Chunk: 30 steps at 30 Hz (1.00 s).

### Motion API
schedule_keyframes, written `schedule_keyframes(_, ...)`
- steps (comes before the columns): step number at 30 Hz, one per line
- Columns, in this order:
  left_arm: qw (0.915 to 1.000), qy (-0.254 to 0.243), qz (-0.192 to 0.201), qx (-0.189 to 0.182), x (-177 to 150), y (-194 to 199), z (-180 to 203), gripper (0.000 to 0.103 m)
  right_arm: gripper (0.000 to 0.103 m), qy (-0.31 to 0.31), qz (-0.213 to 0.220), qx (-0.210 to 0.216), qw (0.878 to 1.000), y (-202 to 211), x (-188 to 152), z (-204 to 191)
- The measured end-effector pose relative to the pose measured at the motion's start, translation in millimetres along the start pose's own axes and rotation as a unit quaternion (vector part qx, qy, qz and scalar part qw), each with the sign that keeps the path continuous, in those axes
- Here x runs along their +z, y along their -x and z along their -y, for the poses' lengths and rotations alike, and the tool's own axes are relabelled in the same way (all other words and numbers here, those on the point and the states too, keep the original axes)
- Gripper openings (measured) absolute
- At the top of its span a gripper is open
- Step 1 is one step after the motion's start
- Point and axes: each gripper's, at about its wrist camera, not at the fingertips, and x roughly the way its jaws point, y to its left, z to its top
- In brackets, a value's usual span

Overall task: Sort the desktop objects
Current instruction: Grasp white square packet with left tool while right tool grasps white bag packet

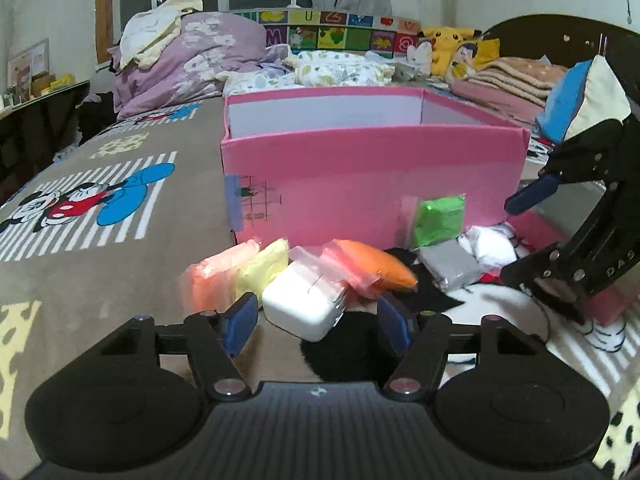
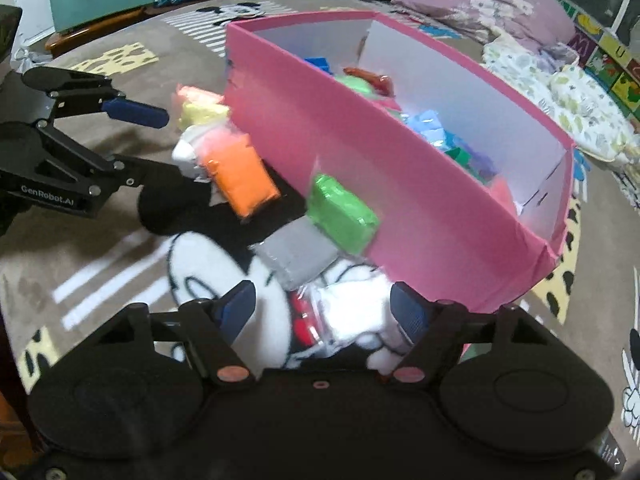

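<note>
Hovering my left gripper [image 1: 316, 320] wide apart around the white charger [image 1: 304, 304] beside the pink box [image 1: 372, 184]. My right gripper [image 2: 324, 312] gapes wide over the white packet [image 2: 352, 312], gripping nothing.

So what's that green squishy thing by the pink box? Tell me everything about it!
The green pack is a bright lime block, soft like clay by its look, sealed in a clear shiny bag. It stands tilted, leaning against the outside of the pink box, not inside it. Its lower end rests on or against a grey pack lying on the blanket. An orange pack lies a little apart from it. Neither gripper touches it.
</note>
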Motion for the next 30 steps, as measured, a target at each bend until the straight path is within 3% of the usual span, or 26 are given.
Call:
schedule_keyframes(8, 0.9998, -0.017, -0.008, 0.007, -1.8, -21.6, -5.9, 0.064, 0.076, 0.0, -0.003, -0.005, 1.0, -15.0, -3.9, 6.9)
schedule_keyframes(9, 0.9997, -0.018, -0.011, 0.007, -3.0, -24.3, -6.1, 0.056, 0.076, 0.002, -0.005, -0.006, 1.0, -16.5, -4.5, 6.9)
schedule_keyframes(14, 0.9981, -0.044, -0.041, -0.014, -2.2, -14.6, -3.1, 0.045, 0.076, 0.007, -0.005, -0.005, 1.0, -20.2, -4.0, 6.7)
schedule_keyframes(28, 0.9993, -0.029, -0.021, 0.006, -6.4, -26.5, -2.9, 0.045, 0.076, 0.016, -0.005, -0.009, 1.0, -30.0, -4.1, 5.2)
schedule_keyframes(30, 0.9994, -0.027, -0.023, 0.005, -6.3, -25.7, -3.7, 0.045, 0.072, 0.014, -0.007, -0.007, 1.0, -30.9, -3.6, 4.8)
